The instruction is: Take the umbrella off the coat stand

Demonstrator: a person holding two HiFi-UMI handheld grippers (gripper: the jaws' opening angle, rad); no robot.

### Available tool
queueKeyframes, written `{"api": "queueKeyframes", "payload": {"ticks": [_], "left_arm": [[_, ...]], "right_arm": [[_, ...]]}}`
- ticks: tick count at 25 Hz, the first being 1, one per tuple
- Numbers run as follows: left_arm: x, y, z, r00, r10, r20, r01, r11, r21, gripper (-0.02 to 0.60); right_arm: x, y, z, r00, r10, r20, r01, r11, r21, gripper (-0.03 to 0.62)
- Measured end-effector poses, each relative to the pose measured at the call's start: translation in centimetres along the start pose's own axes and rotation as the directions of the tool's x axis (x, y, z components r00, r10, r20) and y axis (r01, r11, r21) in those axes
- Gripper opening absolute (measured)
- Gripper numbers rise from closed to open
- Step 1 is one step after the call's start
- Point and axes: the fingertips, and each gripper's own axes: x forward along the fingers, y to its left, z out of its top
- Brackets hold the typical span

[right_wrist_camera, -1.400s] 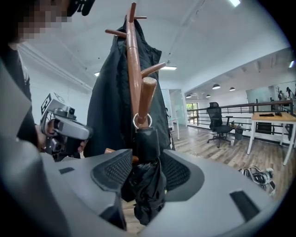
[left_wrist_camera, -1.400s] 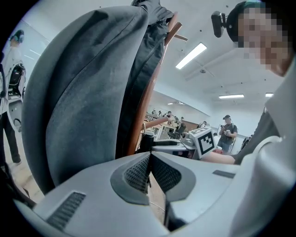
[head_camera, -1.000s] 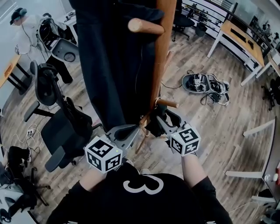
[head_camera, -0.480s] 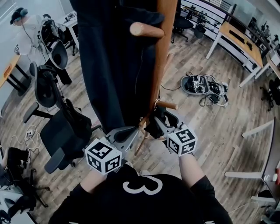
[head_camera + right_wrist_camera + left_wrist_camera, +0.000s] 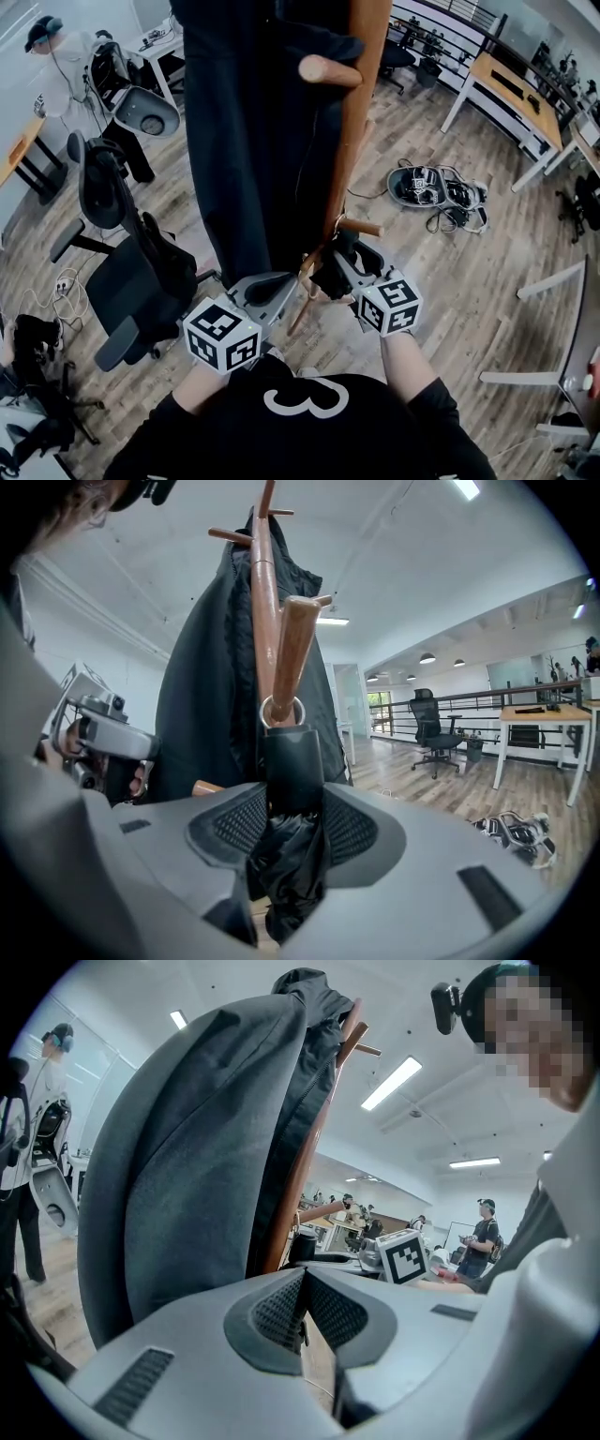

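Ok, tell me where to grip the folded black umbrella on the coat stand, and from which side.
Grip the folded black umbrella on its bundled fabric below the stiff black cap, from underneath along its length, as the right tongs do. Its metal ring hangs over an upward-slanting wooden peg, so a low hold should let it lift off.

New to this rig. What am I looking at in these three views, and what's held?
No robot: a person holds a handheld claw in each hand; the marker cubes are part of them. The head view looks steeply down from the person's head; the other two views ride on each claw. The left claw is shut, empty, beside a dark coat on the wooden coat stand. The right claw is clamped on a black folded umbrella, whose ring loops a peg of the stand.
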Motion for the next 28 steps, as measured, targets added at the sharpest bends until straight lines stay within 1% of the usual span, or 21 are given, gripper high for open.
{"api": "queueKeyframes", "payload": {"ticks": [11,28], "left_arm": [[-0.3,-0.6,0.0,1.000,-0.004,0.004,0.004,1.000,0.003,0.017],[-0.7,-2.1,0.7,1.000,-0.008,0.016,0.007,1.000,0.029,0.017]], "right_arm": [[-1.0,-0.3,0.2,1.000,-0.011,0.004,0.011,1.000,0.023,0.192],[-2.6,-0.1,1.3,1.000,-0.009,0.023,0.008,1.000,0.027,0.192]]}}
